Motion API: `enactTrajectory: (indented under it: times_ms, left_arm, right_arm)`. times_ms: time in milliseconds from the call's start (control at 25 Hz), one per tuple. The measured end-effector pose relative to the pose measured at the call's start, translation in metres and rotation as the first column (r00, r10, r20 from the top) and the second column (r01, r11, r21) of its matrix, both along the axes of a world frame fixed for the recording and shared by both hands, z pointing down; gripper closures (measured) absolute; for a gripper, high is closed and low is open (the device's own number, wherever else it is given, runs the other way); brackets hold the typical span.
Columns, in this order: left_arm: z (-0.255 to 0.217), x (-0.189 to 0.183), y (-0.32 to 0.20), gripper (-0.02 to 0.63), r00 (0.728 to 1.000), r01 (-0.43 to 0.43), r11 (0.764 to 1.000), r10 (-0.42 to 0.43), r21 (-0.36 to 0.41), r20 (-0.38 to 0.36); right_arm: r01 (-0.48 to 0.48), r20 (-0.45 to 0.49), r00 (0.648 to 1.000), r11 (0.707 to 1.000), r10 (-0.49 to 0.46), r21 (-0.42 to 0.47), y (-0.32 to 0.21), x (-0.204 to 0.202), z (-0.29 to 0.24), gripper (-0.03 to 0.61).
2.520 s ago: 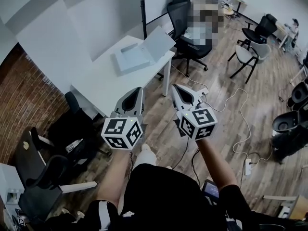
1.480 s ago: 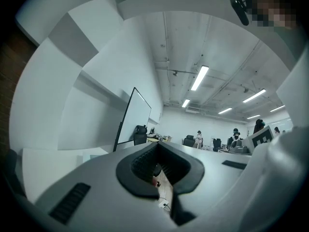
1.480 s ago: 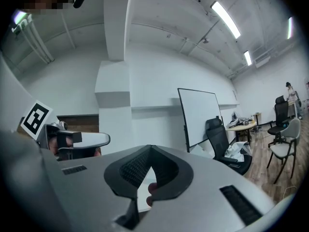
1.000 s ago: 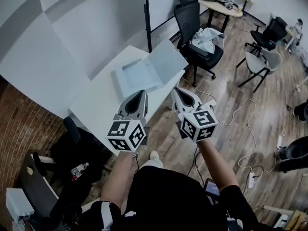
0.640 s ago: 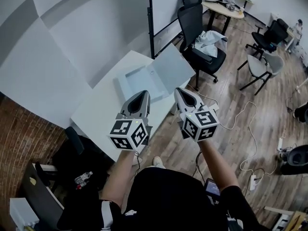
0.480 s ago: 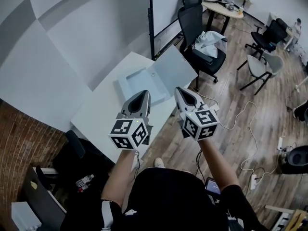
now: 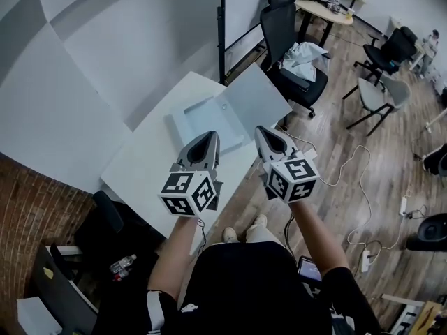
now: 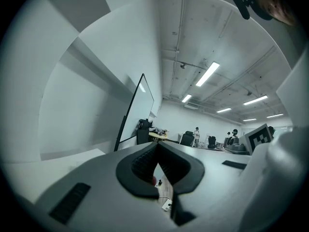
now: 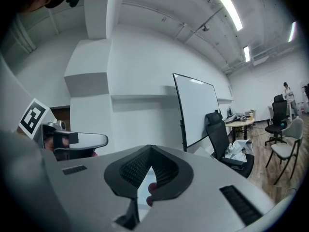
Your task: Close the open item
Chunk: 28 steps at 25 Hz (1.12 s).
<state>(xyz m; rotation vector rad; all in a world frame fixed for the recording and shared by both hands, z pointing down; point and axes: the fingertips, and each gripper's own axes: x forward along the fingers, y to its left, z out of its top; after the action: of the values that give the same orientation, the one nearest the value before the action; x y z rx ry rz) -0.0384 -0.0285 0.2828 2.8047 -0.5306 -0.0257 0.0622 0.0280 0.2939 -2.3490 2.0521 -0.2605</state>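
Nearest the head camera is a person in black clothing (image 7: 237,285), both forearms stretched forward. Each hand carries a tool with a black-and-white marker cube. The left gripper (image 7: 208,137) is clenched, its two dark ribbed jaws meeting at the tips with nothing between them, as its own view (image 8: 157,144) shows. The right gripper (image 7: 263,131) is likewise clenched and empty, its tips pressed together in its own view (image 9: 150,148). The two are held side by side in the air, apart from each other and touching nothing. Below them runs a wooden plank floor (image 7: 335,138) with a white cable (image 7: 347,169) trailing across it. To the left, a small clear bottle (image 7: 122,264) rests on a dark seat in front of a red brick wall (image 7: 31,208). Just beyond the gripper tips stands the white rectangular counter (image 7: 143,162). On its far end lies the pale blue-grey flat cardboard box (image 7: 199,114), open, its lid (image 7: 255,102) folded out to the right, out to the counter's edge. Further off stands a black office chair (image 7: 283,19) with a pale cloth (image 7: 304,51) draped on its seat. Beside it stands a dark-framed whiteboard (image 9: 195,111).
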Motion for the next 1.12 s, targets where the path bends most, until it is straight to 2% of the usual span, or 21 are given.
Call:
enactTrajectory:
  times_ms: [560,760,1120]
  left_arm:
    - [0.026,0.025,-0.014,0.604,0.999,-0.032,0.999,0.032,-0.024,0.040]
    - [0.030,0.045,-0.026,0.604,0.999,-0.040,0.993,0.041,-0.115,0.000]
    - [0.041,0.096,-0.033,0.604,0.997,-0.053,0.991,0.058,-0.122,0.043]
  right_arm:
    - [-0.018,0.023,1.000,0.999,0.019,-0.028,-0.018,0.024,0.020,0.540]
    - [-0.030,0.028,0.999,0.999,0.031,-0.032,-0.024,0.045,0.024,0.540]
    - [-0.064,0.049,0.997,0.997,0.065,-0.034,-0.028,0.097,0.030,0.540]
